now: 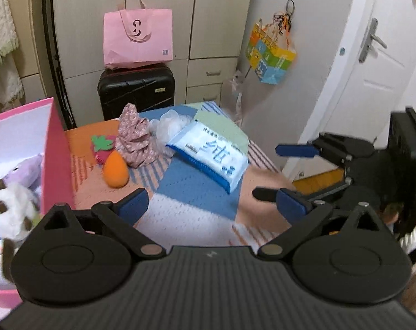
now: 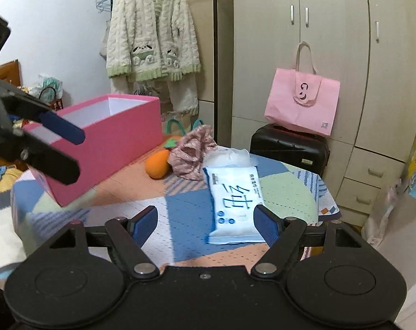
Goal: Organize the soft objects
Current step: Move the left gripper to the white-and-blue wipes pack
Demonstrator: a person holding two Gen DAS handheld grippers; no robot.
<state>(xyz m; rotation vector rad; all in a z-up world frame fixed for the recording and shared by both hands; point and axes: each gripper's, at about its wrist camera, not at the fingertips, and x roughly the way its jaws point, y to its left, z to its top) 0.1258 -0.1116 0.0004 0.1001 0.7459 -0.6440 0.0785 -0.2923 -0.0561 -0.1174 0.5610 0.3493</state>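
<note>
Risks first. Pink box (image 2: 109,140) sits at the bench's left edge with plush toys (image 1: 18,192) already inside. A careless drop over its wall could tip it off that edge.

Wipes pack (image 2: 234,200) lies mid-bench, near end between my right claw (image 2: 206,227) pads. Jaws wide, nothing gripped. The slick film could slide out if I pinch only the end.

My left claw (image 1: 210,206) is also wide and empty, close to the right one, so they could collide.

Floral cloth (image 1: 135,137), orange sponge (image 1: 115,172) and strawberry pad (image 1: 102,145) are bunched toward the far edge; grabbing one may drag another.

Surface: patchwork cover (image 2: 180,214) over a small bench. Room: wardrobe (image 2: 331,41), black suitcase (image 2: 289,147), pink tote (image 2: 301,104).
</note>
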